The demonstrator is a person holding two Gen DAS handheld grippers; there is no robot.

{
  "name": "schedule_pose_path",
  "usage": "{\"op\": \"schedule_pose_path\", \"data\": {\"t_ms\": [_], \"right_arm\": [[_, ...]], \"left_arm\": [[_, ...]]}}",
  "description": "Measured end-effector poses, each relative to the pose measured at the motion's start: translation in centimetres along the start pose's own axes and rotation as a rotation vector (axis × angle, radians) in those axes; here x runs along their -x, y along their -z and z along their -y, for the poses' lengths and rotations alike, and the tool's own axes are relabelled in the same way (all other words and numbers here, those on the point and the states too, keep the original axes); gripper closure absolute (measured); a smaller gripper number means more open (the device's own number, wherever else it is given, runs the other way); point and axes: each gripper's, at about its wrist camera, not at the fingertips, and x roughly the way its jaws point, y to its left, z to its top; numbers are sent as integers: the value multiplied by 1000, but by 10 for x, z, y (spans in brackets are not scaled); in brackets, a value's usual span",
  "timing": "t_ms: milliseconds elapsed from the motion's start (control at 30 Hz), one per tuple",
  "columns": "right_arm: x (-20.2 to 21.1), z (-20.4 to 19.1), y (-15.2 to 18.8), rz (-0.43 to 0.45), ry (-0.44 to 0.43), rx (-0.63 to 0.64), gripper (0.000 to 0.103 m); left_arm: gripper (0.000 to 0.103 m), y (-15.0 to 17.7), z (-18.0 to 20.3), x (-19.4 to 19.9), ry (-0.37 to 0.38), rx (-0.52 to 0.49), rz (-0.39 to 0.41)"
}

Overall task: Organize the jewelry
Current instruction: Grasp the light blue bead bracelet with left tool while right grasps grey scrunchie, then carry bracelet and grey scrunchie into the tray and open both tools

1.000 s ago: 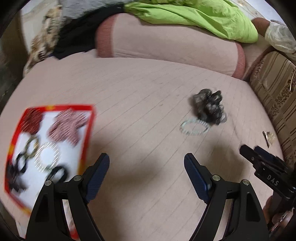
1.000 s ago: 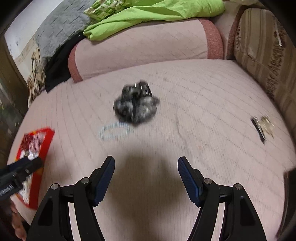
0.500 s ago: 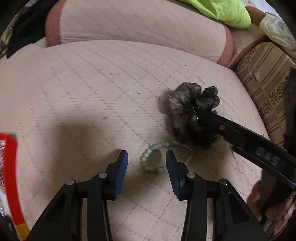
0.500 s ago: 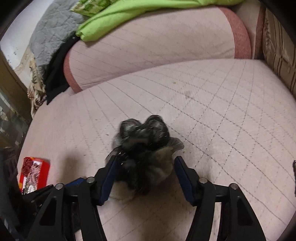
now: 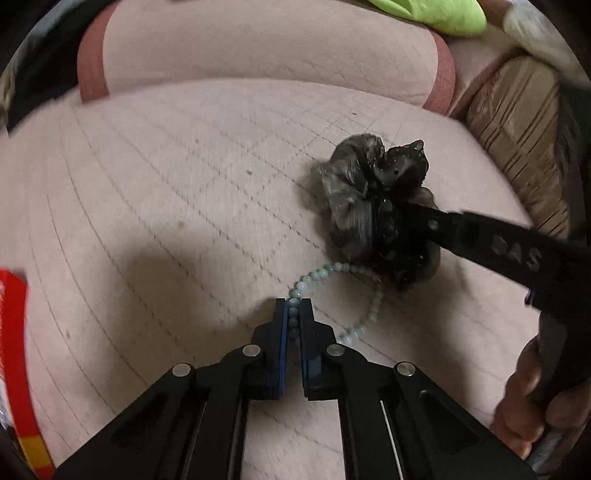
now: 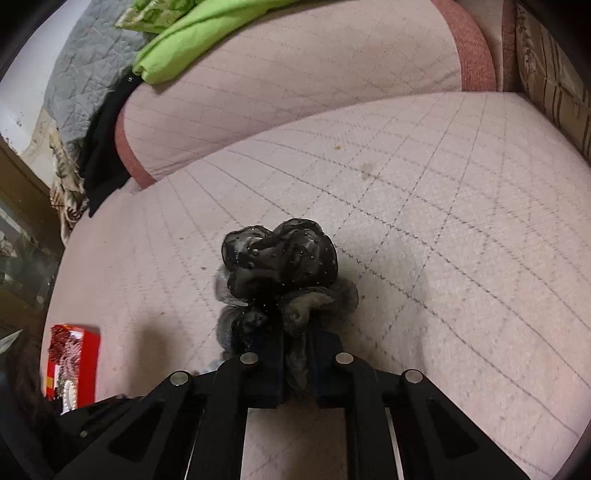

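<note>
A pale green bead bracelet (image 5: 364, 314) lies on the pink quilted sofa seat (image 5: 184, 192). My left gripper (image 5: 293, 314) is shut on its near side. A black and grey sheer scrunchie bundle (image 5: 373, 206) lies just beyond the bracelet and touches it. My right gripper (image 6: 295, 343) is shut on this scrunchie bundle (image 6: 280, 269); in the left wrist view its finger (image 5: 480, 236) reaches in from the right. A red-rimmed tray (image 6: 72, 354) with jewelry and hair ties sits at the far left, its edge also showing in the left wrist view (image 5: 14, 332).
The pink back cushion (image 6: 295, 85) rises behind the seat, with a lime green cloth (image 6: 207, 33), grey quilt (image 6: 85, 62) and black garment (image 6: 107, 147) on it. A striped brown cushion (image 5: 517, 147) bounds the right side.
Both grippers came down from open to shut: the left closed on the bead bracelet, the right closed on the scrunchie bundle. The tray slid out to the left edge of view.
</note>
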Motion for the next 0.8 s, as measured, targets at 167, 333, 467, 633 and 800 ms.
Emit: {"op": "schedule_pose_path", "data": {"t_ms": [167,333,467,633,800], "right_arm": [[37,-12,12,42,-5,38,92],[73,-29,29,81,-13,82,92],[98,-46,45,97,-30,102,92],[121,-76,68,104,-51,147,92],[131,-118,88,92,-93,206,92]], "left_arm": [[98,10,-13,32,18,61,18],[98,27,-20,80,28,90,63],[98,41,-29,116,31,120,98],[98,62,-52,165,25,162,145],[98,78,-89,211,-12,201,197]]}}
